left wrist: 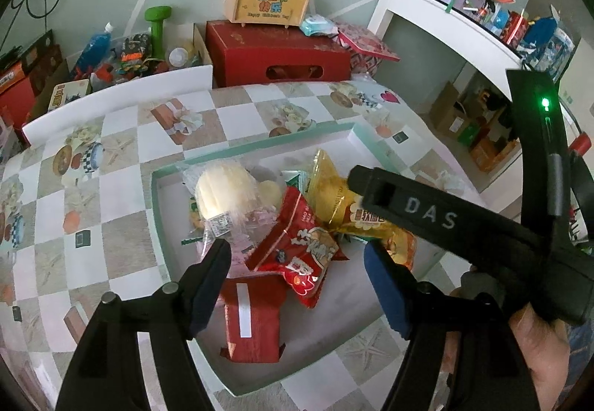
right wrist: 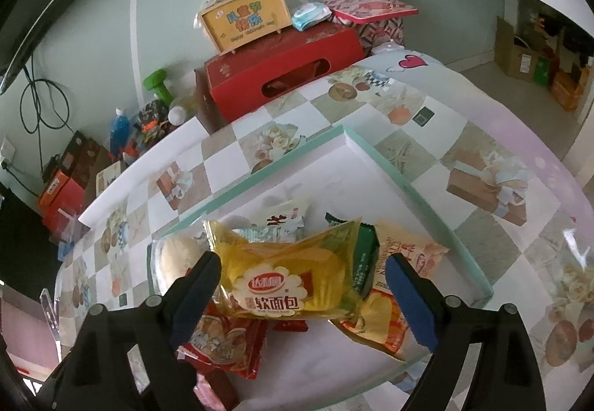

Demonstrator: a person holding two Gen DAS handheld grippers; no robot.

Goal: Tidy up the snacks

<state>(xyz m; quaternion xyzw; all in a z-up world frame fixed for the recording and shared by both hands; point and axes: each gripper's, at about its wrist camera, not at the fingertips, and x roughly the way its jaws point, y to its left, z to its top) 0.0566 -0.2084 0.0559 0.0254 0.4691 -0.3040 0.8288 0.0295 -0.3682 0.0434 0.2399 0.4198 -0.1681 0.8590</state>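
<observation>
Snack tray: yellow bread packet between wide-open, empty right gripper fingers—close squarely on its middle; left gripper likewise open, empty.

Left gripper: jaws spread wide, nothing between pads, pointing down and forward. Right gripper: jaws likewise wide apart, gripping nothing, angled downward. In left wrist view, right gripper body crosses right side, slanting in from lower right, with person's hand wrapped round its handle. Left hand out of view.
</observation>
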